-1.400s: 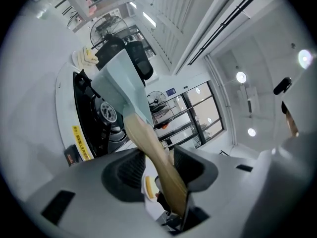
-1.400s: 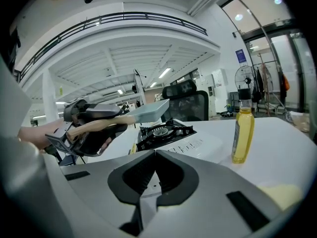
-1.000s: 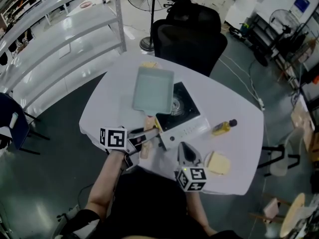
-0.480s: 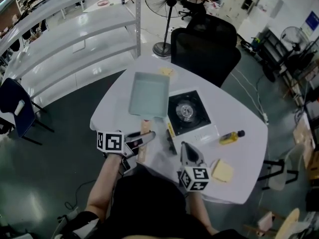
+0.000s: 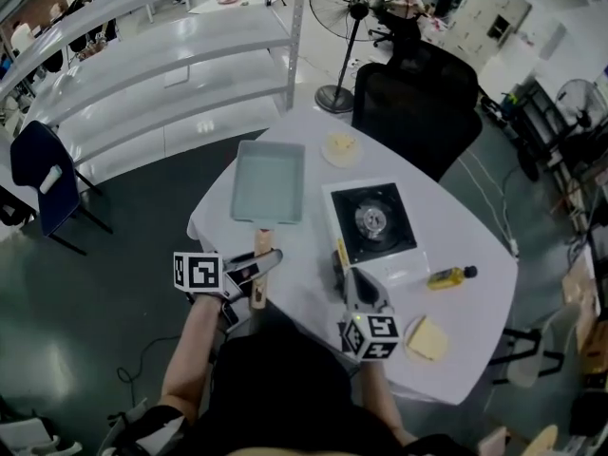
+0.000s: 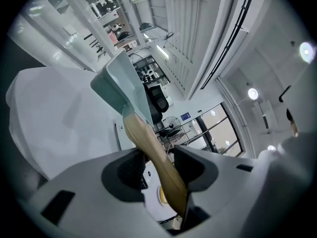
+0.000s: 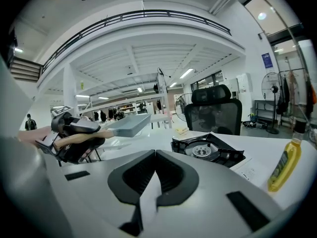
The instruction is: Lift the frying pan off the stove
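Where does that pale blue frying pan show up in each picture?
Head view: frying pan left of the stove.
Left gripper view: frying pan centre-left, handle between the jaws.
Right gripper view: frying pan left of centre, held up.
Shared landmark: black chair.

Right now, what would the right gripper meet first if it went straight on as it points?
Probably the white table just left of the stove; the right gripper might clip the stove's corner, depth unclear.
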Tool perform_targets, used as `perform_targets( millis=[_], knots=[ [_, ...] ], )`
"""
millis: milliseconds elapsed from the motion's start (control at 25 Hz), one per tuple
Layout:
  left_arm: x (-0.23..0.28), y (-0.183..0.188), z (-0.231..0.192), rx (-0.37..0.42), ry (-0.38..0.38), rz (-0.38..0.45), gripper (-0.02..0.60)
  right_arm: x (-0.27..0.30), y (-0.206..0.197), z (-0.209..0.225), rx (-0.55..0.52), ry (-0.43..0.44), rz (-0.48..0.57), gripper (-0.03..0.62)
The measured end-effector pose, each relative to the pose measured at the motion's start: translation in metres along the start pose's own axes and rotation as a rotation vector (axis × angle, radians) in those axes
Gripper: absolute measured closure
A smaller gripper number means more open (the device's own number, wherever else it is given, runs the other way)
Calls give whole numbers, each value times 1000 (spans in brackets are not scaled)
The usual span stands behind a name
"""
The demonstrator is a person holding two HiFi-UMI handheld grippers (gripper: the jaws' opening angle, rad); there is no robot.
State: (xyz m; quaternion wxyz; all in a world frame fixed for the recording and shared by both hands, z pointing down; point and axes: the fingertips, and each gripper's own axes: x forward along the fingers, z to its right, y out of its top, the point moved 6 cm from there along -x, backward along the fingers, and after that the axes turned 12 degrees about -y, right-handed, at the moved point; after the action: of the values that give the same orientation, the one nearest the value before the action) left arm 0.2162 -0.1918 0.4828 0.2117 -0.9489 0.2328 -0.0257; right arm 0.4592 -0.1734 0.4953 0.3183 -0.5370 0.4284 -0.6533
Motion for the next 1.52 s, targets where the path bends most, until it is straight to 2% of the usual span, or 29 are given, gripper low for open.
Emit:
perform_targets(
  millis=[280, 480, 600, 760, 920, 1200, 1400, 1520],
  knots=[
    [-38, -8, -3, -14, 38, 100, 402, 10, 3, -15, -35, 48, 1, 588],
    [-67, -16, -4, -14, 118, 145, 402, 21, 7, -25, -56, 87, 6, 588],
    [-78, -24, -7, -23, 116, 179, 402, 30, 9, -28, -65, 106, 10, 588],
    [-100, -33, -5, -36, 173, 220, 402, 32, 14, -40, -89, 128, 10, 588],
    [-117, -39, -4, -52, 147, 262, 402, 34, 21, -54, -105, 149, 21, 588],
    [-144, -47, -5, -55, 196, 275, 400, 33, 21, -73, -131, 164, 35, 588],
    [-154, -46, -2, -52, 207, 274, 400, 29, 24, -83, -130, 166, 39, 588],
    [-152, -48, -3, -64, 189, 277, 400, 28, 23, -84, -127, 165, 40, 588]
  ],
)
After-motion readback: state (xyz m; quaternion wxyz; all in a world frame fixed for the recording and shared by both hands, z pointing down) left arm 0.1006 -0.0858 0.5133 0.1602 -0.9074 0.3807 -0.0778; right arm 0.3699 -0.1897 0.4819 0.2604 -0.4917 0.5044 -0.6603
